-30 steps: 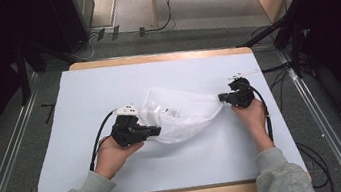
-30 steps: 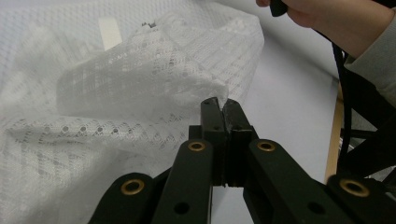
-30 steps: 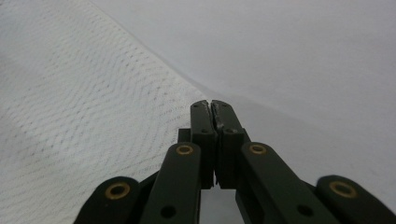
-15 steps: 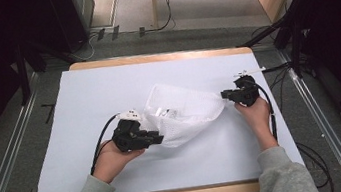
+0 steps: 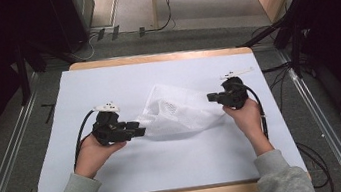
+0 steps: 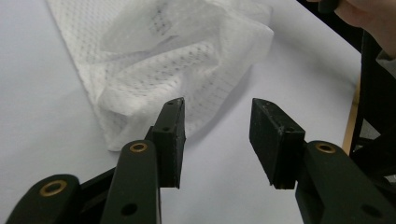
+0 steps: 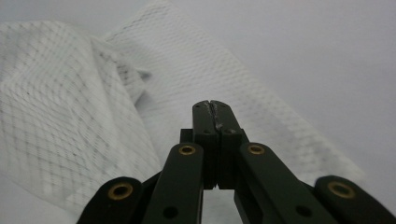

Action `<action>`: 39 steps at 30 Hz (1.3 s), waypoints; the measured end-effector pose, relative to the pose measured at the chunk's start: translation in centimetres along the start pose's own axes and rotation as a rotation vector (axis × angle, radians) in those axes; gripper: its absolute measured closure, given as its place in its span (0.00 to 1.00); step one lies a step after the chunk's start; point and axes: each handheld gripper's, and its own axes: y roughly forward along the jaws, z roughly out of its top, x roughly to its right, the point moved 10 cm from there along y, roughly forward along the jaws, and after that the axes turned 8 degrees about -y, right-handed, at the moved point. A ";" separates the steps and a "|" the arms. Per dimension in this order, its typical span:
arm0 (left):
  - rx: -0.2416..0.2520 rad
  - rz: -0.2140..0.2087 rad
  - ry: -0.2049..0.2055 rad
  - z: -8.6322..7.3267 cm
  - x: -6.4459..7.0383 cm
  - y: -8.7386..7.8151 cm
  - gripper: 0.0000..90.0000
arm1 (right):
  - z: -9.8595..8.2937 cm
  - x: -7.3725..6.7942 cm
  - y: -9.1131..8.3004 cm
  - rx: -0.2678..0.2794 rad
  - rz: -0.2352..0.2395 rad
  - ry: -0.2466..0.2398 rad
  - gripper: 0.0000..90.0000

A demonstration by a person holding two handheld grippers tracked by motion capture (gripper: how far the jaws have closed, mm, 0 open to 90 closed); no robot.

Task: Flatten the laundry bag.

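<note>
Now the left gripper [image 5: 139, 129] has let go: a second ago its jaws were closed at the near-left corner of the mesh bag [image 5: 178, 110], and in the left gripper view they stand wide apart [image 6: 217, 135] just short of that corner, with nothing between them. Over the same second both hands have spread outward, and the bag [image 6: 163, 60] has been drawn from a bunched heap into a flatter shape across the middle of the white sheet [image 5: 168, 167].

The right gripper [image 5: 213, 97] is at the bag's right edge. In its own view the jaws are pressed together [image 7: 212, 108] over the mesh [image 7: 60, 130], but whether any fabric is pinched between them cannot be told; a pale line runs along the seam between the pads.

The release probably means the stretching pull is over, and the left gripper is likely free to take a fresh hold on the corner or edge.

As for contents, the bag looks empty: the mesh lies slack and creased, folded over itself near the top, with no bulge of anything inside. A darker dotted patch shows through the layers, too faint to identify.
</note>
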 end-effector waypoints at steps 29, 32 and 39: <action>0.064 0.067 -0.097 -0.4 -4.5 -2.1 0.59 | 2.3 -9.1 4.2 -0.041 0.200 -0.137 1.00; 0.063 0.066 -0.109 -0.4 -4.9 -2.0 0.59 | 1.6 -10.2 3.5 -0.046 0.213 -0.163 1.00; 0.062 0.062 -0.111 0.0 -5.2 -1.5 0.59 | -0.5 -11.9 3.0 -0.084 0.230 -0.204 1.00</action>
